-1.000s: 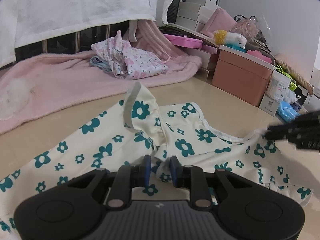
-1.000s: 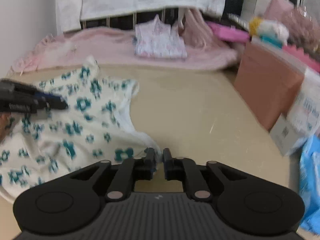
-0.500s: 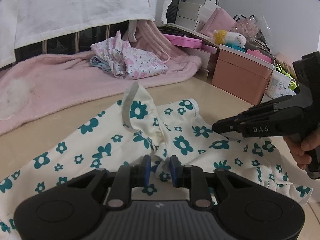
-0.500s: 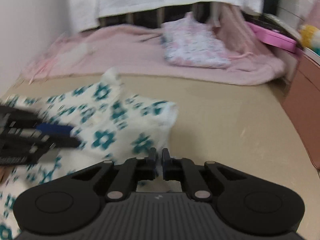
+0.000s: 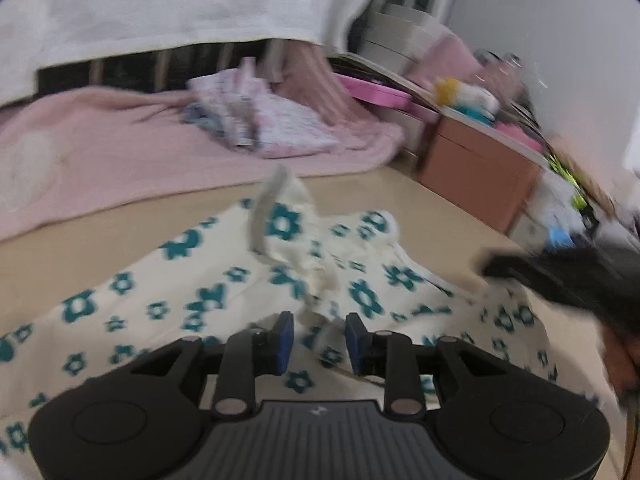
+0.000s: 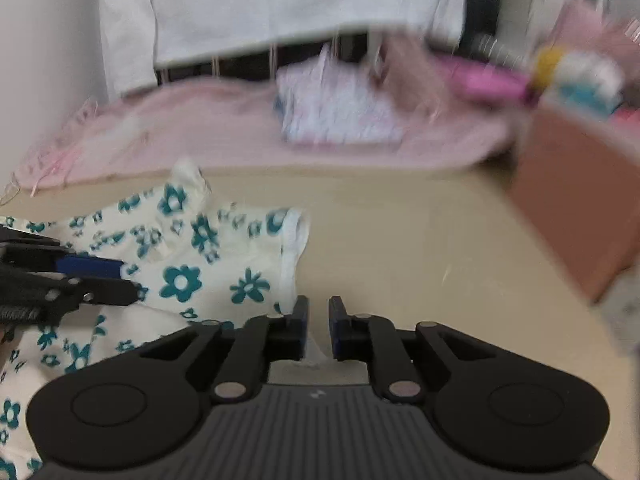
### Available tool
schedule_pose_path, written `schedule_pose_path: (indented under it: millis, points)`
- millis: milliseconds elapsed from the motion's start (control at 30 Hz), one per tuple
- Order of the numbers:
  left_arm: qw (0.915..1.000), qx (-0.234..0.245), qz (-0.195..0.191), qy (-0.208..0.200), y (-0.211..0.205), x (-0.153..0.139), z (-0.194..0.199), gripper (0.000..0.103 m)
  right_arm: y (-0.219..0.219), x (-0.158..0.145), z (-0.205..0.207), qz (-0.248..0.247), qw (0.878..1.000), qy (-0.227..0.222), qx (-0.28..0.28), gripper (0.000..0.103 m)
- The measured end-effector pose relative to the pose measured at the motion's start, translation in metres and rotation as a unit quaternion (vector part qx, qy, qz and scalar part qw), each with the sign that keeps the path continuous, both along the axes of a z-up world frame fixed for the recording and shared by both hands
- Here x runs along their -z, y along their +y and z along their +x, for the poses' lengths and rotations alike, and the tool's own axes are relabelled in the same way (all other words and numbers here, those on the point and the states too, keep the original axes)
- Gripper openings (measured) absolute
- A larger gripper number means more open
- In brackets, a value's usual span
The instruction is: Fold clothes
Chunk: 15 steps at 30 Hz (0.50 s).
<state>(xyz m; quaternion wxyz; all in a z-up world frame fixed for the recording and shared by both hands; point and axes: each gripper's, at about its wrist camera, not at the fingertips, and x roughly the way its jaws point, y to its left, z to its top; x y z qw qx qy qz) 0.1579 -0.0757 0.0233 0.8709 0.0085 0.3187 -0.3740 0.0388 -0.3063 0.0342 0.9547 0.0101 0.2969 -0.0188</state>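
Observation:
A cream garment with teal flowers [image 5: 208,280] lies spread and rumpled on the beige floor [image 6: 400,240], one ruffled part standing up in the middle. My left gripper [image 5: 320,336] sits low over its near part, and its jaws are opening, their blue pads apart with loose cloth between them. In the right wrist view the left gripper [image 6: 128,280] reaches in from the left above the garment [image 6: 184,280]. My right gripper [image 6: 318,318] is shut on the garment's white-trimmed edge, a scrap of cloth showing between the pads. The left wrist view shows the right gripper [image 5: 486,268] blurred at the right.
A pink blanket [image 5: 120,152] lies behind the garment with a folded pile of pink-flowered clothes [image 5: 272,128] on it. A brown box [image 5: 480,184] and cluttered boxes line the right side. A white sheet [image 5: 180,8] hangs at the back. A hand [image 5: 616,344] holds the right gripper.
My left gripper's jaws have spread apart over the cloth. The right gripper has swung back to the right with the garment's edge in it. Both views are now blurred.

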Motion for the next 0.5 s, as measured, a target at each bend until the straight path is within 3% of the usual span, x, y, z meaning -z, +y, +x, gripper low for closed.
schedule_pose_path:
  millis: [100, 200, 267, 300, 400, 500]
  points:
    - [0.9997, -0.018, -0.005, -0.017, 0.013, -0.033, -0.01, 0.029, 0.009, 0.004, -0.031, 0.018, 1.0, 0.003, -0.021, 0.012]
    - [0.9974, -0.017, 0.031, -0.062, 0.031, -0.078, -0.049, 0.031, 0.013, 0.016, -0.05, 0.026, 0.999, 0.026, -0.02, 0.012]
    - [0.9948, -0.028, 0.054, -0.082, 0.052, -0.091, -0.089, 0.042, 0.014, 0.021, -0.061, 0.031, 0.999, 0.034, -0.021, 0.012]
    - [0.9937, -0.039, 0.062, -0.085, 0.066, -0.092, -0.111, 0.05, 0.013, 0.022, -0.066, 0.033, 0.999, 0.032, -0.023, 0.012]
    - [0.9866, -0.074, 0.107, -0.098, 0.096, -0.071, -0.182, 0.05, 0.015, 0.023, -0.078, 0.033, 0.999, 0.029, -0.023, 0.012]
    - [0.9807, -0.064, 0.135, -0.126, 0.12, -0.036, -0.244, 0.05, 0.029, 0.023, -0.092, -0.005, 1.0, 0.026, -0.016, 0.011]
